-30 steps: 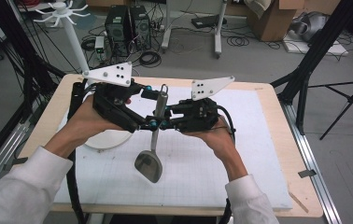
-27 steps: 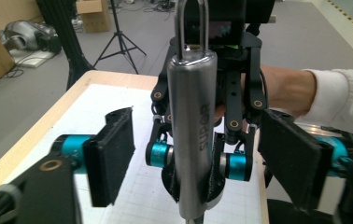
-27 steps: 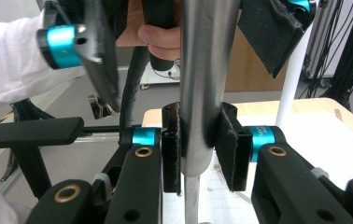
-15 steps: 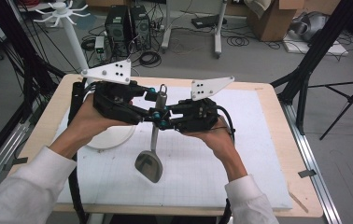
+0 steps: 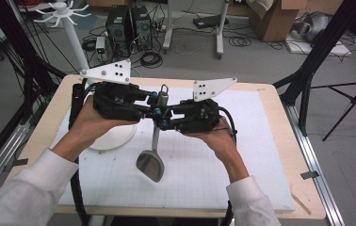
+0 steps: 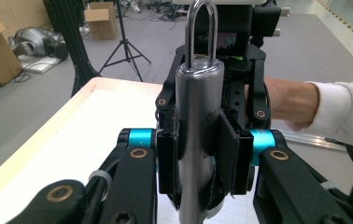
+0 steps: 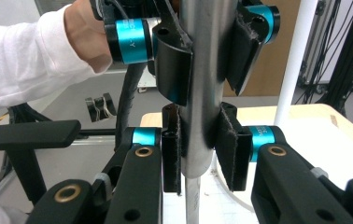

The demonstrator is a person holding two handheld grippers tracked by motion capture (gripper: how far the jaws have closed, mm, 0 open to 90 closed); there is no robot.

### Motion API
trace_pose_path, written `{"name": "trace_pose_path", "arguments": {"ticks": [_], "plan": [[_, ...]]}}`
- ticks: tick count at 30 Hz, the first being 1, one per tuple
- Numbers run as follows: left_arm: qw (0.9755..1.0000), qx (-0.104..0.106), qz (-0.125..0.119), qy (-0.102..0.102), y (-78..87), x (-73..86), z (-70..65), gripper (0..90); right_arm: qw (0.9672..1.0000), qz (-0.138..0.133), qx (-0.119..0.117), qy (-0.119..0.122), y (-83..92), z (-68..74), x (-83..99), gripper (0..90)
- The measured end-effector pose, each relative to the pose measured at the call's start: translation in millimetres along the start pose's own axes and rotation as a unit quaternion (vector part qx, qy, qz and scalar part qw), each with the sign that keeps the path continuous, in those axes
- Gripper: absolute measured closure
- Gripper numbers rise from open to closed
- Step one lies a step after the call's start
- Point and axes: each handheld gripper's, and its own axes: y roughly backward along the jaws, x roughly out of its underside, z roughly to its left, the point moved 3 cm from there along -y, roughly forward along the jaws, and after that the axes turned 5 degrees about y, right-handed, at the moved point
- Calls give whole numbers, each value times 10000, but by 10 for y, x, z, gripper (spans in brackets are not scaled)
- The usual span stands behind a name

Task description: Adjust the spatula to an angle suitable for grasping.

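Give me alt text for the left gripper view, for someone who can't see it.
Two black jaws of the left gripper clamp the upright handle of a shiny metal spatula, its hanging loop on top. Behind it the right gripper grips the same handle, over a white-topped table.

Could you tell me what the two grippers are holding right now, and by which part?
Both the left gripper and the right gripper clamp the thick metal handle of a ladle, its bowl hanging down.

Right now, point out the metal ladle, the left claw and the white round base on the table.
metal ladle (image 5: 149, 165), high view, on its bowl.
left claw (image 6: 198, 158), left gripper view, midway between its fingertips, on the handle.
white round base (image 5: 115, 139), high view, on its rim.
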Motion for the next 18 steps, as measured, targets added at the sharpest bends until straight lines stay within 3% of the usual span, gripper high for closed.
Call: {"name": "trace_pose_path", "arguments": {"ticks": [12, 18], "plan": [[9999, -143, 90, -8, -2, -2, -5, 718, 9999, 5, 136, 80, -4, 0, 22, 721], [9998, -210, 28, 29, 35, -12, -2, 719, 9995, -48, 324, 47, 49, -8, 30, 635]]}}
